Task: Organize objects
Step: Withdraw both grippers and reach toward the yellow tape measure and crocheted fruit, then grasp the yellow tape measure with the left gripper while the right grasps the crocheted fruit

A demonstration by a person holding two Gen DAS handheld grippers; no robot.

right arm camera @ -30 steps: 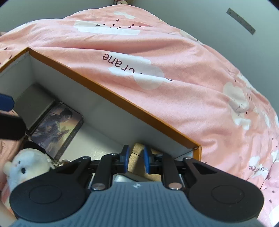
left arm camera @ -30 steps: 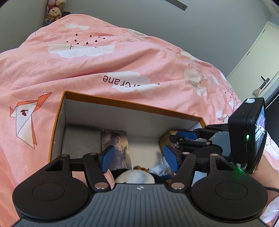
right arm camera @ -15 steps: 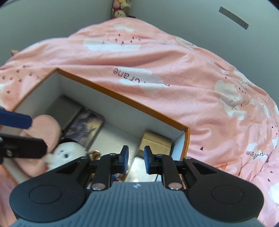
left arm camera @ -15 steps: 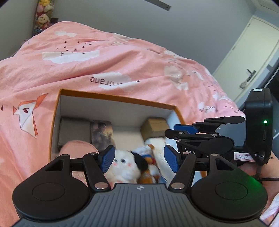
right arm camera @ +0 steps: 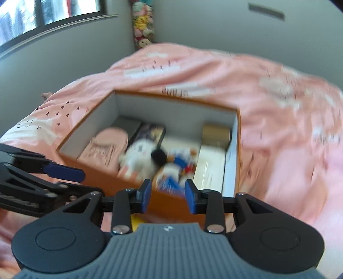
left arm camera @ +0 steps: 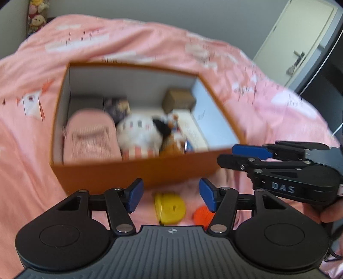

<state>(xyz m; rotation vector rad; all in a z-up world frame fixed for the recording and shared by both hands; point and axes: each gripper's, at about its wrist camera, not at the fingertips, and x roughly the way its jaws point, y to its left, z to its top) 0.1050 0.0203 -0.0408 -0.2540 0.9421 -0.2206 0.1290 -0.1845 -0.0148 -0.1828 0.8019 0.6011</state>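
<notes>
An orange box [left arm camera: 128, 169] [right arm camera: 171, 111] with a white inside stands on the pink duvet. In it lie a pink pouch [left arm camera: 90, 137] [right arm camera: 105, 146], a white plush [left arm camera: 137, 133] [right arm camera: 139, 156], a dark picture card [left arm camera: 116, 107], a brown carton [left arm camera: 179, 99] and a white carton [left arm camera: 193, 133]. A yellow disc [left arm camera: 169, 207] and an orange piece [left arm camera: 201, 214] lie on the duvet in front of the box. My left gripper [left arm camera: 170, 196] hovers above the disc, its jaws closing, apart, on nothing. My right gripper [right arm camera: 168, 198] [left arm camera: 248, 154] is at the box's near wall, its jaws opening and empty.
The pink duvet [right arm camera: 278, 128] spreads all round the box. Soft toys [left arm camera: 36, 17] [right arm camera: 142, 23] are stacked in the far corner. A door [left arm camera: 300, 32] is at the right and a window [right arm camera: 42, 12] at the left. A hand [left arm camera: 330, 212] holds the right gripper.
Both grippers have drawn back out of the box, which now shows whole. The right jaws have parted from shut. The yellow disc and orange piece have come into view.
</notes>
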